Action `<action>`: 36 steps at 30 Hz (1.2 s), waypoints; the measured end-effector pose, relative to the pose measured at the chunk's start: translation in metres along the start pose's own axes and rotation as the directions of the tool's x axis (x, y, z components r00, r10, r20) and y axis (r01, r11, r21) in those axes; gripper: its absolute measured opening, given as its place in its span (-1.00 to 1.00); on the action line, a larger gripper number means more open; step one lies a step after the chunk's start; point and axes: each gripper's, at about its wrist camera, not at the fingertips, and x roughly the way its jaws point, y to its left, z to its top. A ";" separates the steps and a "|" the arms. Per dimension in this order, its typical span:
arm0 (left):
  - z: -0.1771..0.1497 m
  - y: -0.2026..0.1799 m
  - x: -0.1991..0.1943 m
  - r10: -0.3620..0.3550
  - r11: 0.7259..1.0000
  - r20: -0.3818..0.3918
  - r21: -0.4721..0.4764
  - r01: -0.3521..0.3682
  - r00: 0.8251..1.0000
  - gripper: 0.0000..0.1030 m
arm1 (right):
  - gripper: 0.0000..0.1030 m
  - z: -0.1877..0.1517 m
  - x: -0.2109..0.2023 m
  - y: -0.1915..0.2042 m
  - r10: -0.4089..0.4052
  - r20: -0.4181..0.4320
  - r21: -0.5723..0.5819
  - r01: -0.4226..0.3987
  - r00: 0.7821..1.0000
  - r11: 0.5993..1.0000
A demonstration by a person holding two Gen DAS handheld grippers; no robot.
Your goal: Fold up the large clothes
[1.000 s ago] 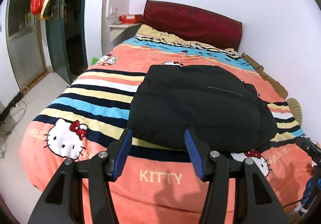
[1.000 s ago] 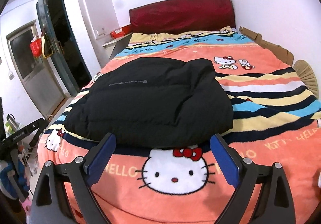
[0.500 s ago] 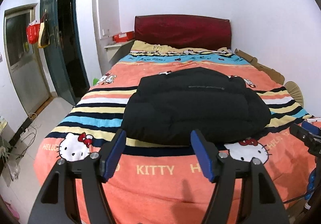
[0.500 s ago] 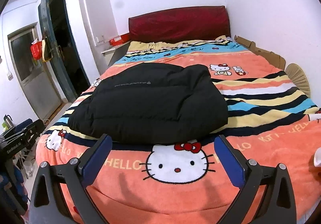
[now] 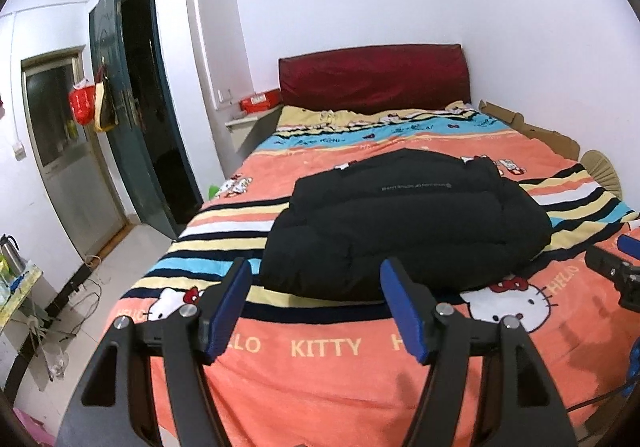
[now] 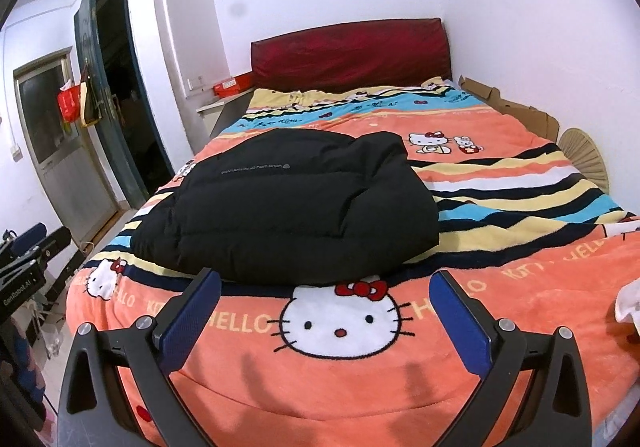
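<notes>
Hovering both claws spread, empty: left claw [image 5: 316, 307], right claw [image 6: 326, 317]; checking folded black jacket [image 6: 288, 207] lying compact on bed [image 6: 520, 311].

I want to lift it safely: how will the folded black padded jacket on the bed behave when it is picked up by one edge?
The black jacket looks puffy and quilted, so it is probably light for its bulk. It sags softly onto the blanket, so it would likely flop and unfold if lifted by one edge. Its smooth shell may slip.
</notes>
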 end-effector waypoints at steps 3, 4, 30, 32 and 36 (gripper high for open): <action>0.000 -0.003 -0.002 -0.004 1.000 0.012 0.001 0.004 1.000 0.27 | 0.98 -0.002 0.000 -0.001 -0.006 0.000 -0.005 0.006 1.000 1.000; 0.000 -0.003 -0.002 -0.004 1.000 0.012 0.000 0.004 1.000 0.27 | 0.98 -0.002 0.001 -0.001 -0.009 0.001 -0.006 0.009 1.000 1.000; -0.018 -0.012 0.027 -0.060 0.998 -0.045 -0.006 0.059 0.997 0.27 | 0.98 -0.013 0.018 -0.006 -0.063 -0.028 -0.044 0.062 0.998 0.997; -0.020 -0.013 0.029 -0.062 0.998 -0.050 -0.005 0.061 0.997 0.27 | 0.99 -0.014 0.019 -0.006 -0.066 -0.030 -0.047 0.065 0.997 0.997; -0.023 -0.017 0.035 -0.064 0.998 -0.056 0.000 0.064 0.996 0.27 | 0.99 -0.014 0.022 -0.007 -0.076 -0.031 -0.056 0.074 0.997 0.996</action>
